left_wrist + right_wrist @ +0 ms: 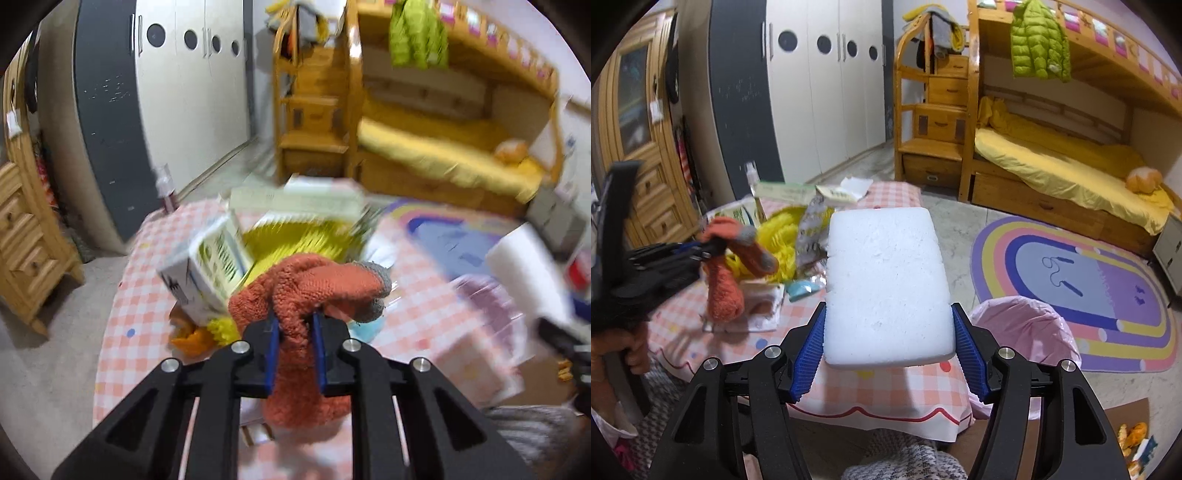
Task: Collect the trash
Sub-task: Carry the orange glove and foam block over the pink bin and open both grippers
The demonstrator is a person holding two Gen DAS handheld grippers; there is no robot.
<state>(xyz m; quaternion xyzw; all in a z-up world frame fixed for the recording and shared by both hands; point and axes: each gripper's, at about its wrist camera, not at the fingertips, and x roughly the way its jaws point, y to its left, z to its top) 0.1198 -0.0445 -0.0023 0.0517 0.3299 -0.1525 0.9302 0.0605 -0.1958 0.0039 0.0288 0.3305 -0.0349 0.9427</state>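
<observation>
No readable text anywhere. White carton (207, 273) on the table carried green print — too blurred to make out. Flat boxes (812, 192) behind it showed lettering too — smeared, illegible in both views.

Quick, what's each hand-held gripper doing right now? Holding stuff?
Left hand-held gripper: shut on the orange glove.
Right hand-held gripper: shut on the white foam block.

Left gripper (294, 334) clamped on orange glove (306, 291), glove hanging over checked tablecloth (122, 306). Tilted carton (207, 269) just behind. View motion-blurred.
</observation>
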